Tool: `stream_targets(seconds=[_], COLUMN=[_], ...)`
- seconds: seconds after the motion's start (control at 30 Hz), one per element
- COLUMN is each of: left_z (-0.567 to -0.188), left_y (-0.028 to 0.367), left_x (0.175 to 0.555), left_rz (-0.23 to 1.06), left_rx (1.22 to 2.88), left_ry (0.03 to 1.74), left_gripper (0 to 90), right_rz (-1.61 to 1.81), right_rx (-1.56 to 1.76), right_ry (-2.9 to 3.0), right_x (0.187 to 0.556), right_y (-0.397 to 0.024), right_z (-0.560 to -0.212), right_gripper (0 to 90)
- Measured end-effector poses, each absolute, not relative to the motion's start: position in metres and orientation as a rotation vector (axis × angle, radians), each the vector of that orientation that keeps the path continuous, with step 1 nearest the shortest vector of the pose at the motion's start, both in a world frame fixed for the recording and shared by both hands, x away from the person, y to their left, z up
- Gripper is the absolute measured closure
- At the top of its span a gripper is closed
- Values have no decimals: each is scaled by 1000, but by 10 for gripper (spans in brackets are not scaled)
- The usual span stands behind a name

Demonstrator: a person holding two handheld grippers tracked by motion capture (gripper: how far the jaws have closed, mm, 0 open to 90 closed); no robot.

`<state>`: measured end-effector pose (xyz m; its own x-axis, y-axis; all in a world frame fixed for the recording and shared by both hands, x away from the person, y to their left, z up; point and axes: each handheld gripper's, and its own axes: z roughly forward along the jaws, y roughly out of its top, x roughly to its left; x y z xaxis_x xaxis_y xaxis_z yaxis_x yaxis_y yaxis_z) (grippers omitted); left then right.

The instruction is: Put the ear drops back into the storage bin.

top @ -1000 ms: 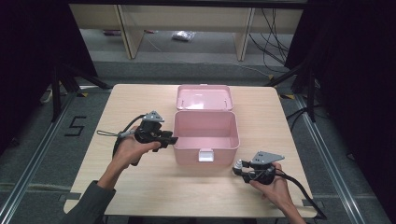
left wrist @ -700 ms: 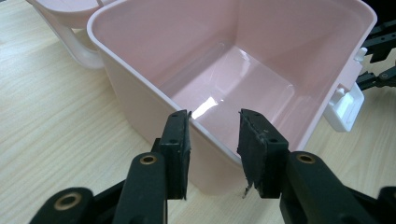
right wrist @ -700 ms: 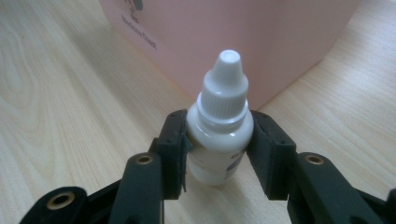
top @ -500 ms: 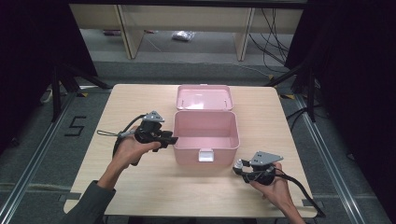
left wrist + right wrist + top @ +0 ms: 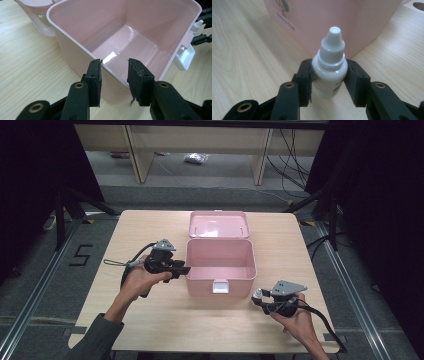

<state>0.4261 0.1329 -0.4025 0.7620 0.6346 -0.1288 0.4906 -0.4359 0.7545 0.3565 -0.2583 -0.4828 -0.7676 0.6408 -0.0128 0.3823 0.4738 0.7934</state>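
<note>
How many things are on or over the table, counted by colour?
Pink: 1, the open box with its lid folded back.
White: 1, the dropper bottle clamped in the right hand-held gripper.
Black: 2, the right hand-held gripper and the left hand-held gripper at the box's wall.
Total: 4.

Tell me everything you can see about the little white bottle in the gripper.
The small white dropper bottle looks like smooth plastic, with a ribbed screw cap narrowing to a rounded tip and some print low on its body. It is capped and clamped by its shoulders between the right gripper's black pads, close beside the pink box.
</note>
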Motion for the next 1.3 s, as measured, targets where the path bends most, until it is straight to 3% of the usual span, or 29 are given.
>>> stream_targets(seconds=[0.43, 0.83, 1.3], left_z=[-402, -402, -402], left_y=[133, 133, 133], left_x=[428, 428, 428], left_rz=[212, 210, 208], left_rx=[2126, 2126, 2126], left_ry=[826, 827, 827], left_gripper=[629, 629, 630], right_rz=[1220, 1284, 1337], right_rx=[933, 940, 837], right_ry=[2326, 2250, 2188], right_x=[357, 363, 378], right_y=[-280, -291, -276], right_z=[-459, -415, -359], right_gripper=[606, 606, 606])
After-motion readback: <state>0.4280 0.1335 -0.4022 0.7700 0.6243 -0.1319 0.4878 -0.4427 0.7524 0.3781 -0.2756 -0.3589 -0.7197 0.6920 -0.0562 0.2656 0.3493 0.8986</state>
